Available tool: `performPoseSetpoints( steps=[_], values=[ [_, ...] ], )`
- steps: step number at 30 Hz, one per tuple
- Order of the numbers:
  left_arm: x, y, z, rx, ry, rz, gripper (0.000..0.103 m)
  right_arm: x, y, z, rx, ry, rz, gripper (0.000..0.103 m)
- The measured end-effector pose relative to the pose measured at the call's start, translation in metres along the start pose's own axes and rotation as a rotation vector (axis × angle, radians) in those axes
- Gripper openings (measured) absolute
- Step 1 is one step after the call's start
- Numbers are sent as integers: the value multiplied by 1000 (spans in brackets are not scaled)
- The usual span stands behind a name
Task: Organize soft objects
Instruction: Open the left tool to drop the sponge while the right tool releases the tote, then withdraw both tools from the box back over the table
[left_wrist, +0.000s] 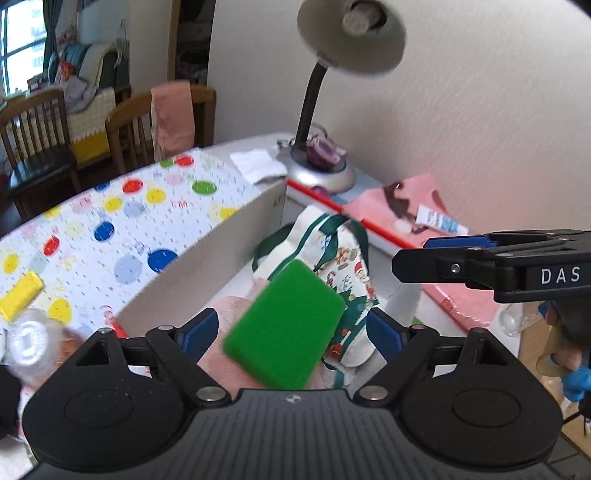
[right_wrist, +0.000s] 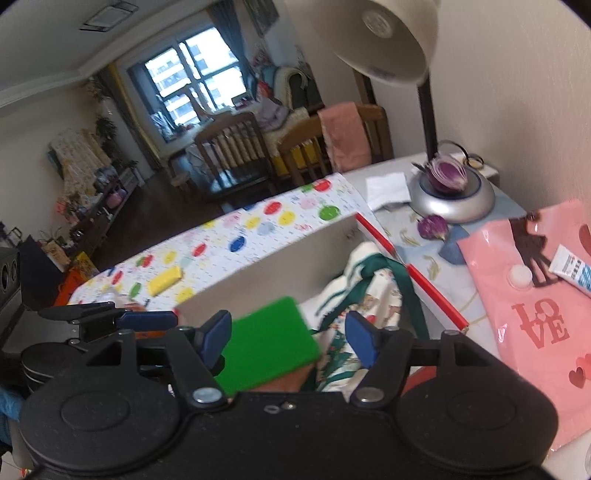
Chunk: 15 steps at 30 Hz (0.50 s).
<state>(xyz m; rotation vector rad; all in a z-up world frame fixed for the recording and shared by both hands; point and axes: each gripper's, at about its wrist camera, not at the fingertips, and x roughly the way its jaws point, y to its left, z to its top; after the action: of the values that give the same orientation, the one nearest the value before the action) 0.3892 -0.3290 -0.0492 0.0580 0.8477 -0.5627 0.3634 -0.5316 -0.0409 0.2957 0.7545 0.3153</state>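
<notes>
Now both the left tool (left_wrist: 291, 332) and right tool (right_wrist: 286, 338) gape wide, pads clear of the green sponge (left_wrist: 284, 326).

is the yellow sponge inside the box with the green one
No, the yellow sponge lies out on the spotted cover, while the green sponge is in the box.

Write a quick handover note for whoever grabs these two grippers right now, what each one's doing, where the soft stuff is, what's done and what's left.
Left gripper: open, holding nothing.
Right gripper: open, holding nothing.
Green sponge: between the open jaws in both wrist views, inside the cardboard box, on something pink.
Printed cloth bag with green straps: also in the box, beside the sponge.
Yellow sponge: on the spotted cover outside the box.
Done: green sponge and bag are in the box.
Left: probably the yellow sponge next.
</notes>
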Motion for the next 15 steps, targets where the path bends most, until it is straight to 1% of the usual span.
performPoseSetpoints(
  steps=[6,11,15],
  values=[
    [-48,9,-15,-4,-75,8,87,-21,33,-7,-48,-42,38,74],
    [-88,22,-29,-12,-137,37,87,-31,63,-17,-79,-59,62,78],
    [-118,37,-42,-30,-176,60,87,-35,87,-25,-94,-63,88,79]
  ],
)
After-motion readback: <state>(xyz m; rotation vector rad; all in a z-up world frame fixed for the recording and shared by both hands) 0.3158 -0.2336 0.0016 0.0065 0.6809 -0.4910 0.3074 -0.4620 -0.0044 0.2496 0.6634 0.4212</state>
